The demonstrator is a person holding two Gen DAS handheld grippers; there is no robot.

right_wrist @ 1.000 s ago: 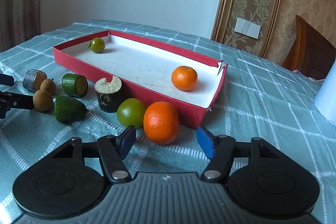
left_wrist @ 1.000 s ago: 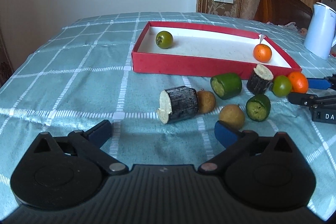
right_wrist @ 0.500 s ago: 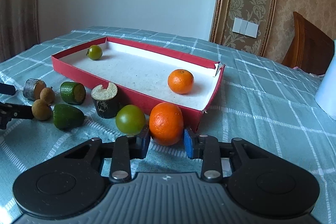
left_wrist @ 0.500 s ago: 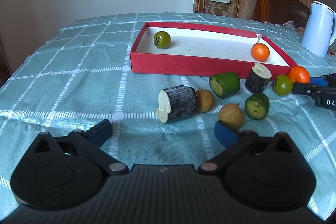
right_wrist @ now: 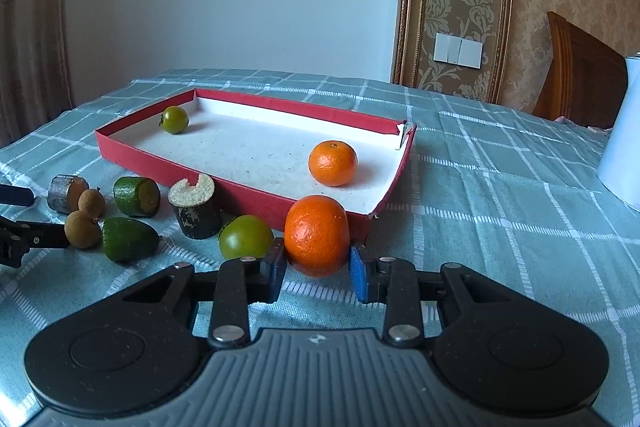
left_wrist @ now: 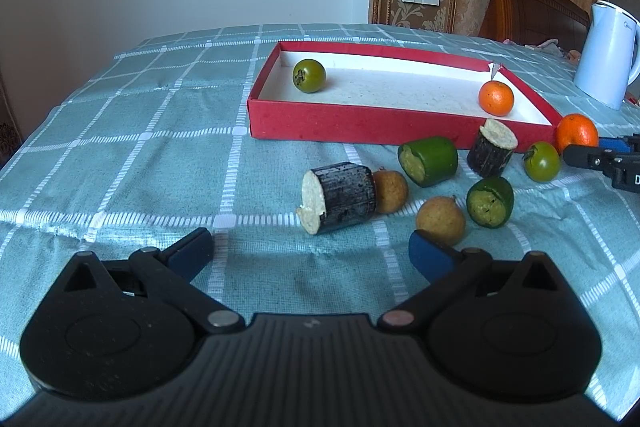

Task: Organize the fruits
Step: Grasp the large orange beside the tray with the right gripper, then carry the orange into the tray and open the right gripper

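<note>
We've got a tabletop [left_wrist: 120, 131] under a teal cloth with a white grid. Sitting right on it: a shallow red cardboard tray with a white inside [left_wrist: 360, 121], a white electric kettle [left_wrist: 606, 55] off to its right, and in front of the tray a loose bunch — two dark bark-skinned stubs [left_wrist: 340, 197], two cut green chunks [left_wrist: 430, 161], two tan round longans [left_wrist: 440, 221], a green tomato [right_wrist: 246, 237] and an orange mandarin [right_wrist: 316, 233].

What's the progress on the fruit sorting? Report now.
Done: one orange and one green fruit lie in the red tray. In hand: the right gripper is closed on a second orange. Left: the other pieces on the tablecloth; the left gripper is open.
</note>
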